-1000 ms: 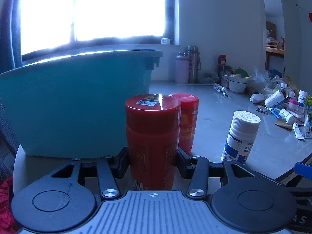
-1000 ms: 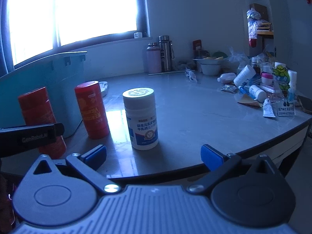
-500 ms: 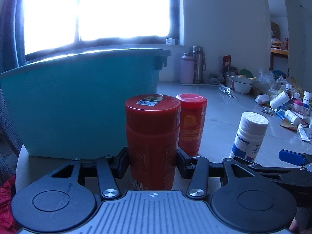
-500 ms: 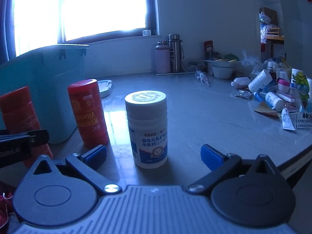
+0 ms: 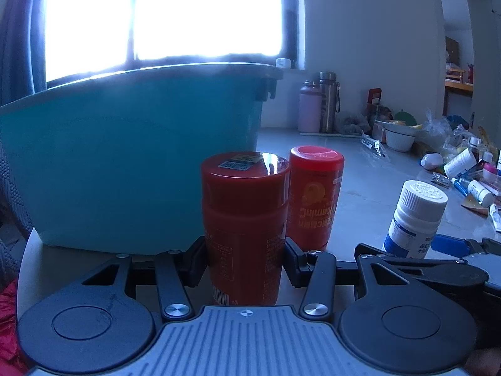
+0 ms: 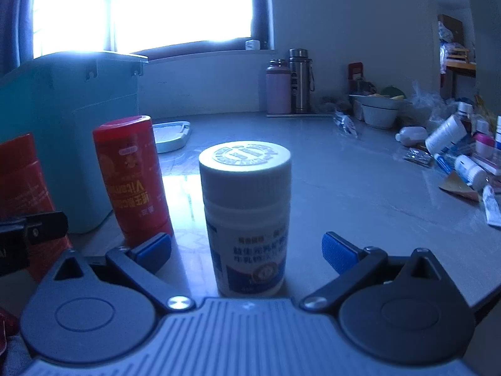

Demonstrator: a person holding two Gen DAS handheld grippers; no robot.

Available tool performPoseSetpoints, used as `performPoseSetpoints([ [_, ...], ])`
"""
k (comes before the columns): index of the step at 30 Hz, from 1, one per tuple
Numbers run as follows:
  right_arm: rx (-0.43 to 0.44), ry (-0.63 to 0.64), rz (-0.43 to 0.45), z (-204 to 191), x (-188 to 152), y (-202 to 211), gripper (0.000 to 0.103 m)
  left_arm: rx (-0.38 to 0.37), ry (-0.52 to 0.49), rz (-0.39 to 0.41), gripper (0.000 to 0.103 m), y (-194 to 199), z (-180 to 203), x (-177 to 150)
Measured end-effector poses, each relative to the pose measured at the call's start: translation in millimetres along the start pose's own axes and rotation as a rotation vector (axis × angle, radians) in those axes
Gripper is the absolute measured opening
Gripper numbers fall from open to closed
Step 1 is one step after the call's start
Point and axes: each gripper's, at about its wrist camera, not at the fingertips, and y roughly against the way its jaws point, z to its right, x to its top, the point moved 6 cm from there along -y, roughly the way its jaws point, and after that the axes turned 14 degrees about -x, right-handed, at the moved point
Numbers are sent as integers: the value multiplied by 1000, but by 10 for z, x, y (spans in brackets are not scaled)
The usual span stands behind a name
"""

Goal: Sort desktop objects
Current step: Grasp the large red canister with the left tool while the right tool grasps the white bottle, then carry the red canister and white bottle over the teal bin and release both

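The left gripper is clamped on a red jar; its black fingers press the jar's lower body from both sides. The jar stands upright, long axis vertical, flat lid up with a small label on top. In the right wrist view the jar shows at 9 o'clock, partly behind the left gripper's body.

The right gripper is spread wide, blue pads well apart from the white bottle that stands between them. The bottle is upright, ribbed white cap up, blue label facing the camera. In the left wrist view the bottle sits at 3 o'clock, just beyond the right gripper's blue pad.

Just behind the jar, at 1 o'clock in the left wrist view, a red tube stands on end with its printing upside down, so its top points down at the table. In the right wrist view the tube stands at 10 o'clock, between jar and bottle.

Behind them, from 9 to 12 o'clock, is a teal bin, touching the table near the jar.

Farther, at 1 o'clock, two flasks stand by the wall, then a white bowl, and at 3 o'clock a clutter of small bottles lying on their sides.
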Motion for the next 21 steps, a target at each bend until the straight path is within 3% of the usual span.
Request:
performPoseSetpoints([
  [2,26,2,-19,-23,3,-43,87,3,10,-2,50,-9,-16,-4],
  [4,34,6,-23,-31,0,-74,48,12,11,-4,50,-19,-27,1],
  [13,49,28,-35,-61,41,-24,48,27,32,-21,50,22,-37,77],
  [21,32,30,-36,-117,280,448,48,-7,26,-47,50,374,-40,321],
])
